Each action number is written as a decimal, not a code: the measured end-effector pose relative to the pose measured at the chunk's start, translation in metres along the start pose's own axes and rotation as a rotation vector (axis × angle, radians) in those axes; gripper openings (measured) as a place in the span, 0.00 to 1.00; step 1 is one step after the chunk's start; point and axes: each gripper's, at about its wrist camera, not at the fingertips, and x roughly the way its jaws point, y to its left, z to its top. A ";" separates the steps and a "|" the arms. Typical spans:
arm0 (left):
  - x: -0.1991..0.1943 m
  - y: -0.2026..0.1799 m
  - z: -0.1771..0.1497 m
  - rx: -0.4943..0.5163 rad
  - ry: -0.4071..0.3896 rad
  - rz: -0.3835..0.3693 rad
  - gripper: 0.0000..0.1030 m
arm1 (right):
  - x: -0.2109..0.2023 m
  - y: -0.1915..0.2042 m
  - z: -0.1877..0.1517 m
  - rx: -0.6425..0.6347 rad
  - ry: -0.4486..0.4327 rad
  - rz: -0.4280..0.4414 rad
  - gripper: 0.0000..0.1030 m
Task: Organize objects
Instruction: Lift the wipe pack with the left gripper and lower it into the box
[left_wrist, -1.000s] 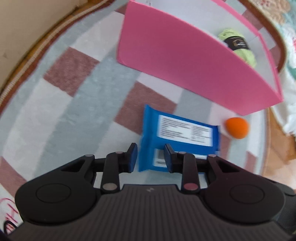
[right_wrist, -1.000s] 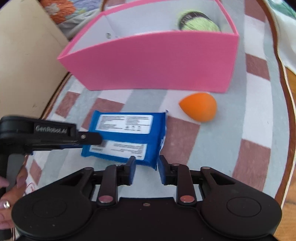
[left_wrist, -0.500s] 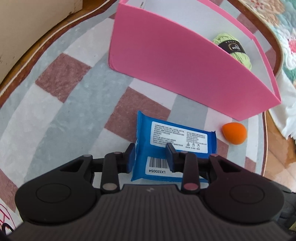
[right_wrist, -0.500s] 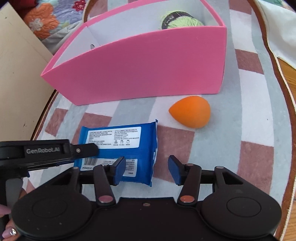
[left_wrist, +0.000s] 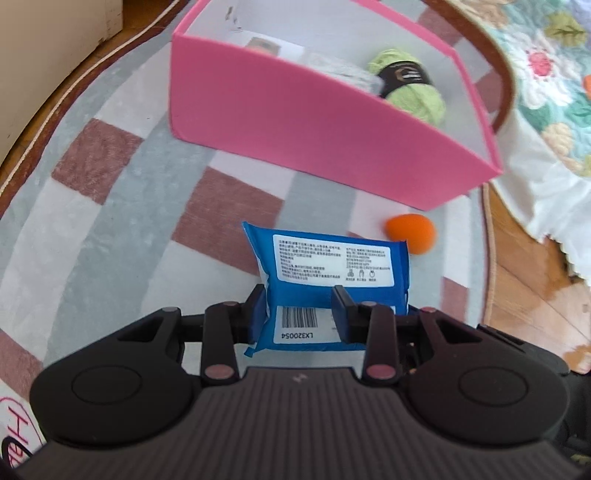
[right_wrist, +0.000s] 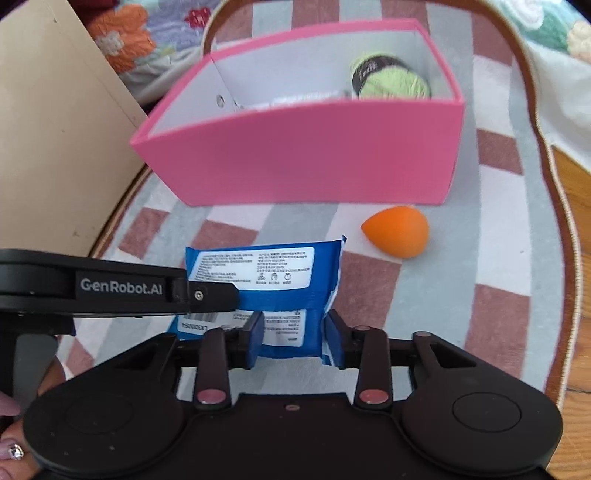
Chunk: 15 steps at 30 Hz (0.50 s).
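Observation:
A blue wet-wipes pack (left_wrist: 325, 273) is held off the checked rug, tilted up. My left gripper (left_wrist: 299, 314) is shut on its barcode end. My right gripper (right_wrist: 293, 339) is shut on the pack's (right_wrist: 266, 273) other end; the left gripper's black arm (right_wrist: 110, 286) crosses this view at left. An orange egg-shaped sponge (left_wrist: 410, 232) lies on the rug to the right of the pack, in front of the pink box (left_wrist: 314, 136); it also shows in the right wrist view (right_wrist: 397, 236). The pink box (right_wrist: 306, 162) holds a green yarn ball (right_wrist: 391, 79) and a pale packet.
A beige cabinet side (right_wrist: 48, 147) stands at the left. The rug's brown border (left_wrist: 484, 55) curves behind the box. A floral quilt (left_wrist: 546, 74) and wood floor (left_wrist: 528, 266) lie to the right.
The right gripper opened, moved in and shut on the pack's end. Both grippers have lifted the pack off the rug and tilted it up.

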 end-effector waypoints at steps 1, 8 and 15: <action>-0.007 -0.004 -0.001 0.013 0.005 0.003 0.34 | -0.006 0.003 0.001 -0.010 -0.001 -0.001 0.47; -0.070 -0.023 -0.002 0.101 -0.096 -0.055 0.34 | -0.055 0.023 0.005 -0.036 -0.025 0.013 0.53; -0.116 -0.030 0.008 0.132 -0.200 -0.143 0.34 | -0.107 0.040 0.030 -0.082 -0.151 0.002 0.57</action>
